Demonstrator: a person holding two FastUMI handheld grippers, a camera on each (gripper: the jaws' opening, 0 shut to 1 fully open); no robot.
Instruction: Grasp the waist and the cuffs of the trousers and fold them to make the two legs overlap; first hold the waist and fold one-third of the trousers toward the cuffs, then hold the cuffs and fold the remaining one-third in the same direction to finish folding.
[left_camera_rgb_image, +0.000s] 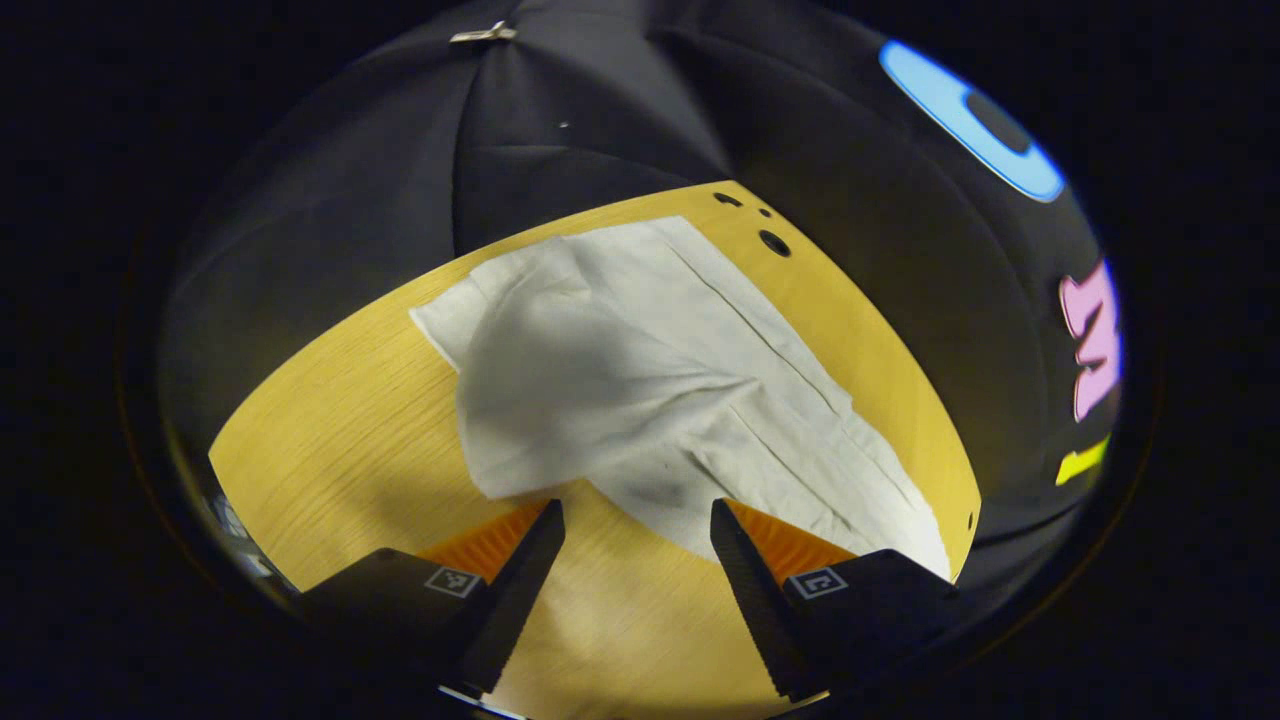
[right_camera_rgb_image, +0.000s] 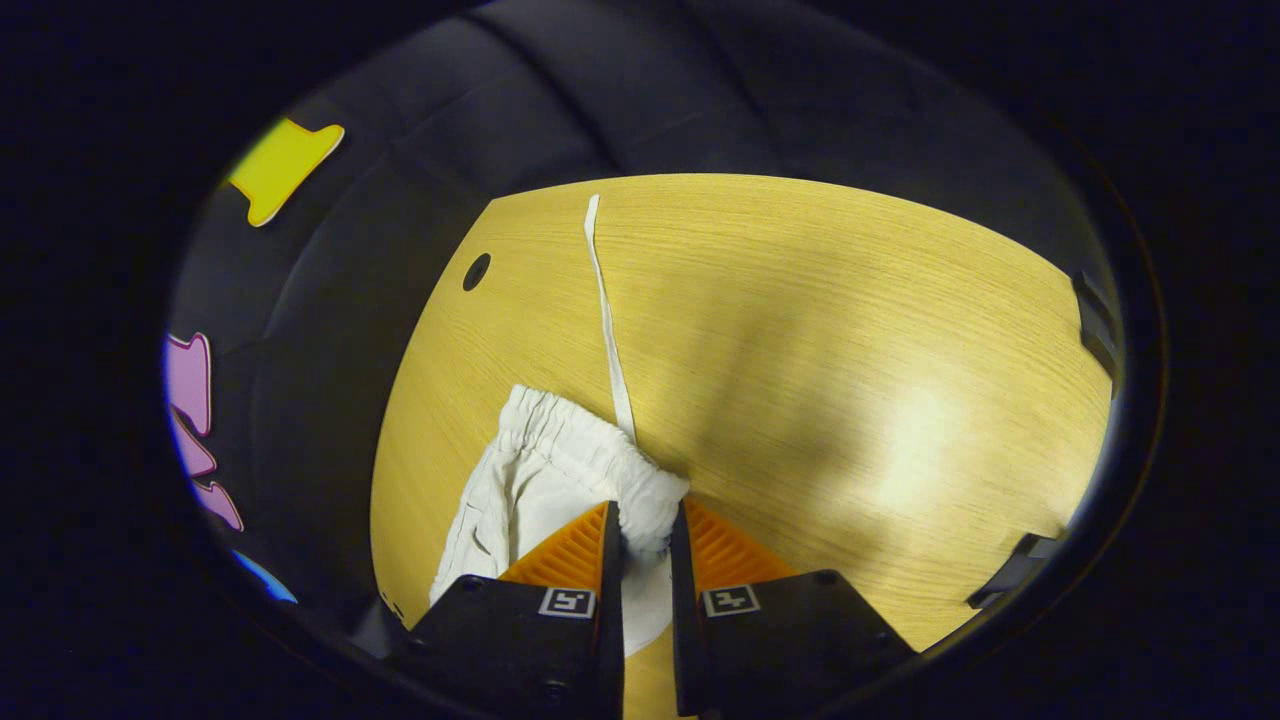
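White trousers (left_camera_rgb_image: 640, 370) lie spread across the wooden table (left_camera_rgb_image: 330, 440) in the left gripper view, one leg running to the far left and another toward the near right. My left gripper (left_camera_rgb_image: 637, 535) hovers open just short of the cloth's near edge, nothing between its fingers. In the right gripper view, the elastic waist (right_camera_rgb_image: 560, 450) of the trousers bunches at the fingers, and my right gripper (right_camera_rgb_image: 645, 540) is shut on the waist's corner. A long white drawstring (right_camera_rgb_image: 607, 310) trails from the waist across the table toward its far edge.
The table (right_camera_rgb_image: 850, 350) has round cable holes (left_camera_rgb_image: 773, 242) near its far edge, and another hole (right_camera_rgb_image: 476, 271) at the left. Dark brackets (right_camera_rgb_image: 1095, 325) sit on its right rim. The black booth wall surrounds the table closely.
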